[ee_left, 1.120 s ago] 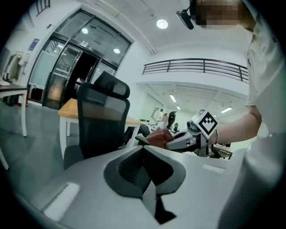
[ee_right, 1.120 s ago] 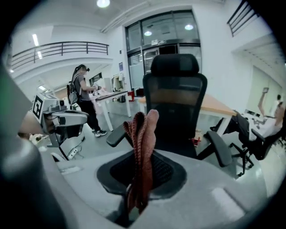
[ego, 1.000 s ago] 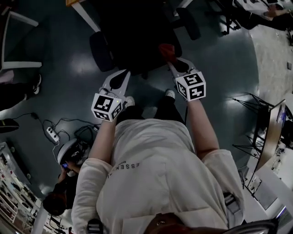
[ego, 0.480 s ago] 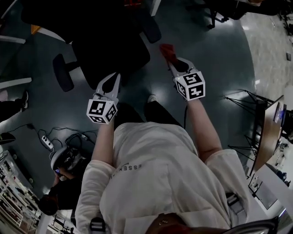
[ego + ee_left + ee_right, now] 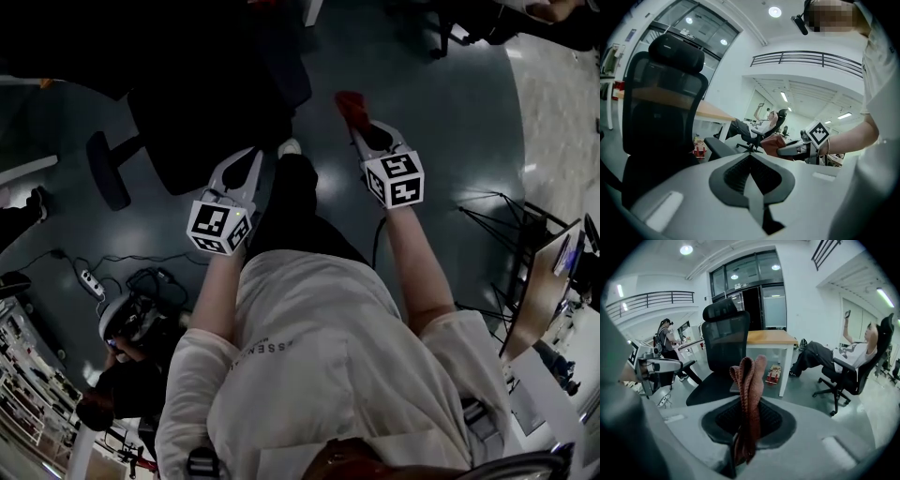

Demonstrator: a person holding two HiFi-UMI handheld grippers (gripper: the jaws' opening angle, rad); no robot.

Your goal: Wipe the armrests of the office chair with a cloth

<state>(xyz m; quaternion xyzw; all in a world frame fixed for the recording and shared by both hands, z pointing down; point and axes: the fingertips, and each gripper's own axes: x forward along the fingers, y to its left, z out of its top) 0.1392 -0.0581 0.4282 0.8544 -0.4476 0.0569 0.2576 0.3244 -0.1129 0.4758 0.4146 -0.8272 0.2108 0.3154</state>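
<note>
The black office chair (image 5: 202,117) stands ahead and to the left in the head view, one armrest (image 5: 103,171) jutting toward the left. My right gripper (image 5: 361,127) is shut on a folded red cloth (image 5: 348,103), held in the air to the right of the seat. In the right gripper view the cloth (image 5: 749,378) sticks up from the jaws, with the chair (image 5: 723,341) a short way beyond. My left gripper (image 5: 246,167) hovers near the seat's front edge, jaws together with nothing in them. Its own view shows the chair back (image 5: 661,112) and an armrest (image 5: 719,147) close by.
A power strip and cables (image 5: 94,281) lie on the floor at left, beside a crouching person (image 5: 127,375). A stand's black legs (image 5: 497,211) spread at right. Behind the chair are a wood-topped desk (image 5: 771,337) and a person reclining in another chair (image 5: 843,359).
The chair has slid left and nearer in the head view. The wearer's leg has stepped forward between the grippers. Both grippers keep their hold and spacing.
</note>
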